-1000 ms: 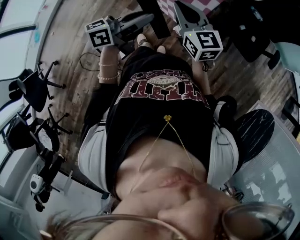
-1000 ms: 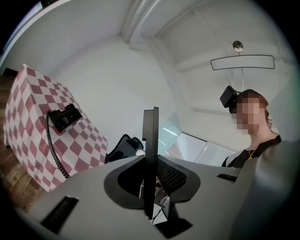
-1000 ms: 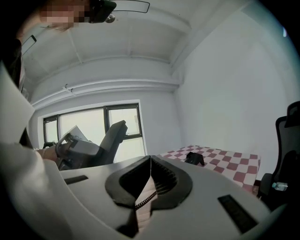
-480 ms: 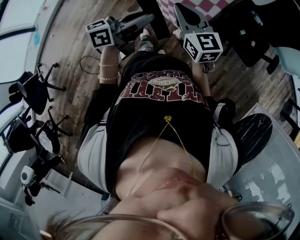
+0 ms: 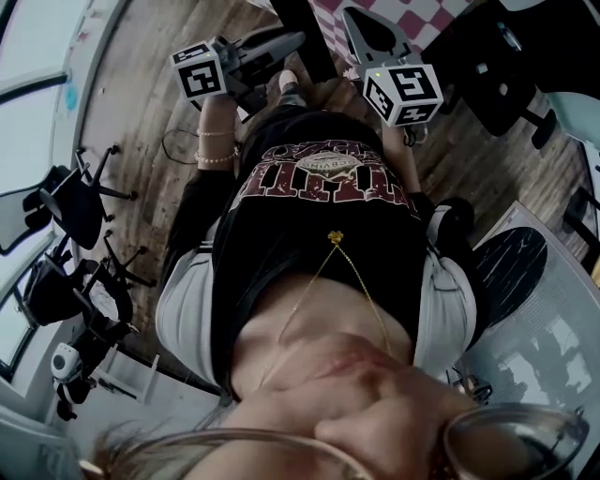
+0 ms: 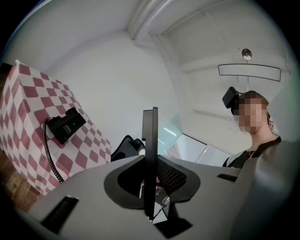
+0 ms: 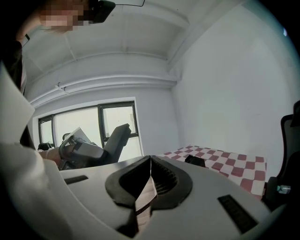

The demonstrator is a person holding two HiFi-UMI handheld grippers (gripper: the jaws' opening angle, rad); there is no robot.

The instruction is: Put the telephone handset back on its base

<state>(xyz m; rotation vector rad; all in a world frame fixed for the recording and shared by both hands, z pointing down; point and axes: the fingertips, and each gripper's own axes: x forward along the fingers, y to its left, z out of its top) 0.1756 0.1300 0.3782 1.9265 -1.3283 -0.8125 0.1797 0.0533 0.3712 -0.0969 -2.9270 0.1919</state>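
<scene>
A black telephone part lies on a table with a red-and-white checked cloth, and a coiled cord hangs from it over the edge. The right gripper view shows it as a small dark shape on the cloth. I cannot tell handset from base. My left gripper points at the table edge, its jaws close together with nothing between them. My right gripper has its tips touching and holds nothing. In the head view both grippers, left and right, are held out in front of the person's body.
Black office chairs stand on the wooden floor at the left and upper right. A dark post rises between the grippers near the checked table. A window fills the wall left of the right gripper.
The person has moved toward the checked table, so more of the cloth shows at the top. The floor and chairs have slid down the picture. Both grippers keep their pose.
</scene>
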